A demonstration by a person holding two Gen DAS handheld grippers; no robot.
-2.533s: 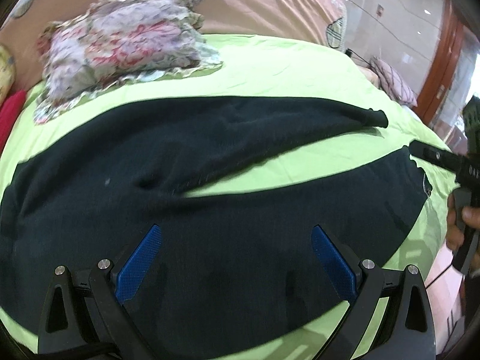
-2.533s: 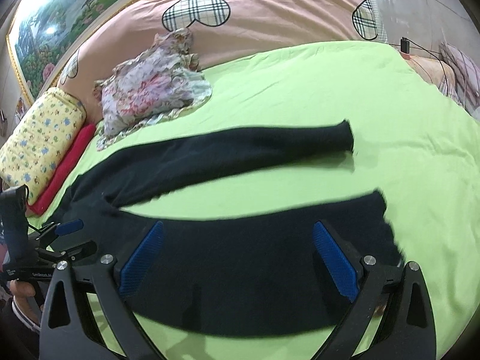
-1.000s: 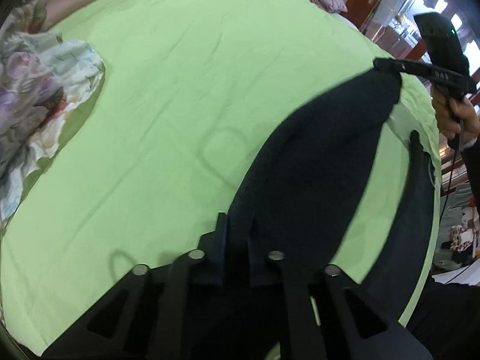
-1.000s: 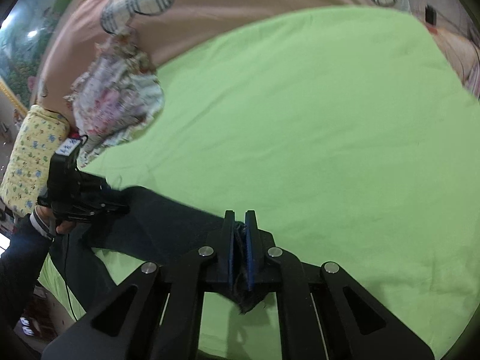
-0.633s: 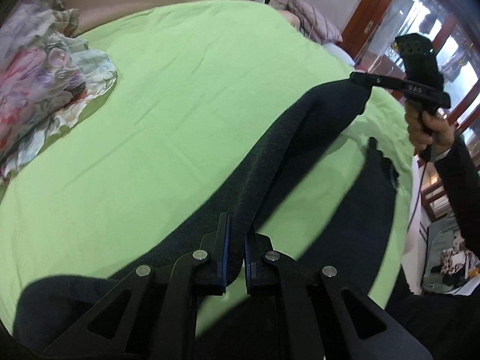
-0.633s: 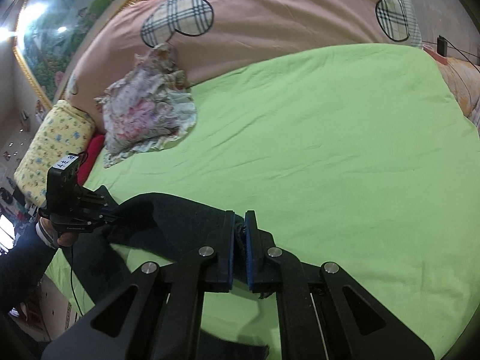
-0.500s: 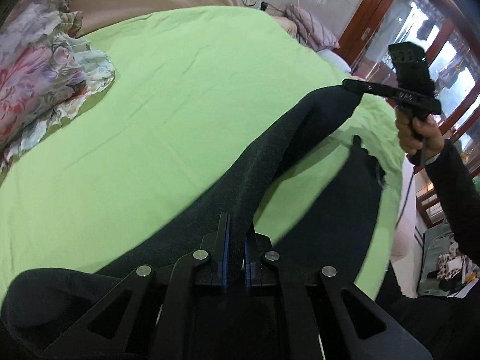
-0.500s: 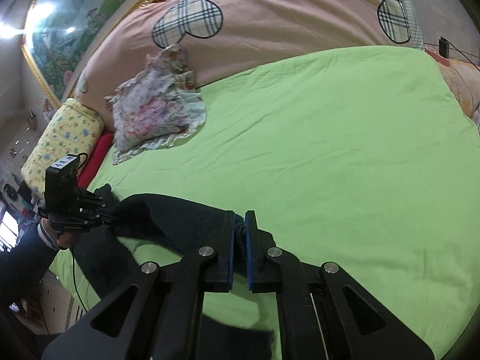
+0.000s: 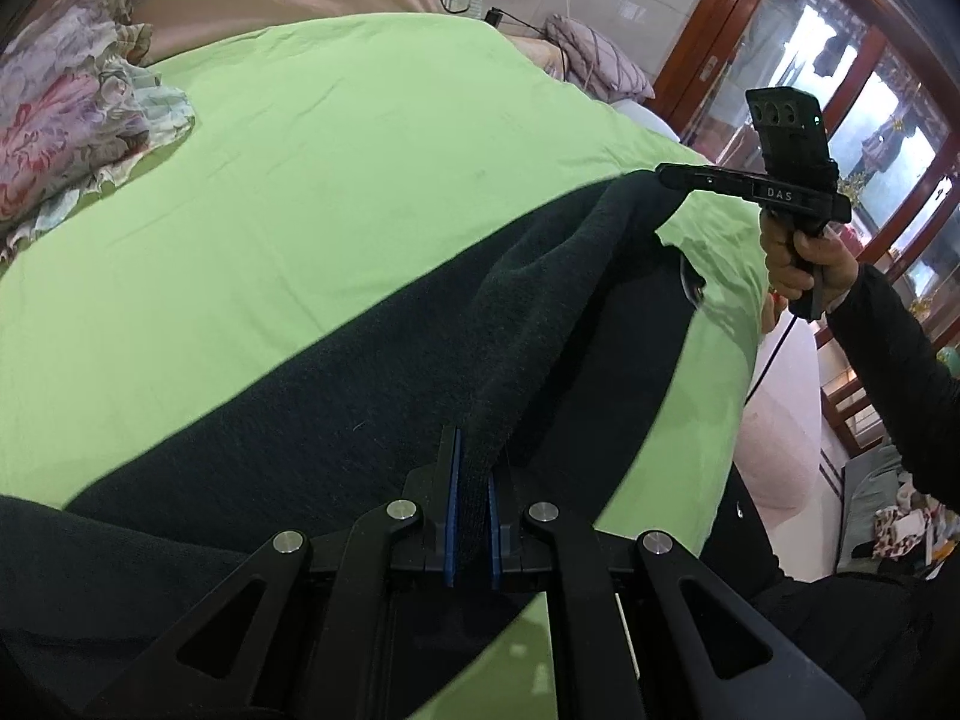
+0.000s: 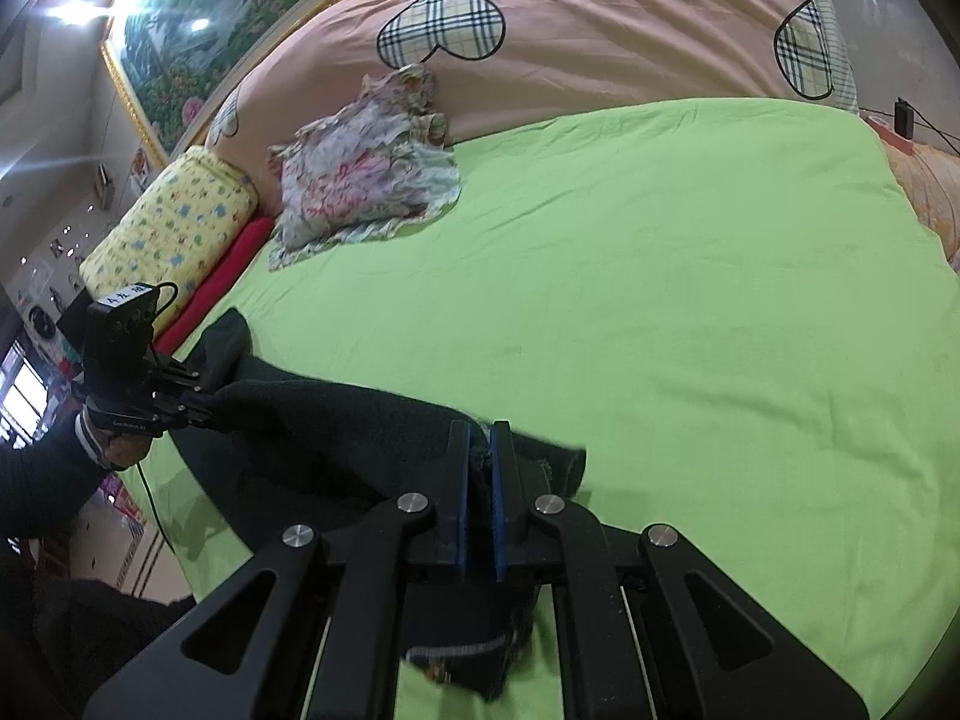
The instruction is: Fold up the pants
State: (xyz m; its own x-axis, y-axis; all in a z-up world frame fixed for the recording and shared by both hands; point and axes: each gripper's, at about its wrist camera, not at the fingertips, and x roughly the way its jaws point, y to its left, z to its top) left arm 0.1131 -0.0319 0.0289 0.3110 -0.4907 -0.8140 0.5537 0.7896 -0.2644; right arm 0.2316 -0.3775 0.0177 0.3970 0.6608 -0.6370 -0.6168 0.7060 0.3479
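Dark pants lie on the green bed sheet. My left gripper is shut on a fold of the upper leg near the waist end. My right gripper is shut on the cuff end of the same leg. The leg hangs stretched between the two grippers, lifted over the other leg, which lies flat beneath. In the left wrist view the right gripper shows at the far end; in the right wrist view the left gripper shows at the left.
A floral cloth lies at the head of the bed against a pink quilt. A yellow pillow and a red one lie at the left. The bed's near edge drops off by a wooden door.
Both grippers, first open above the flat pants, have shut on the far leg, lifted it, and carried it toward the near leg. It now hangs over the near leg.
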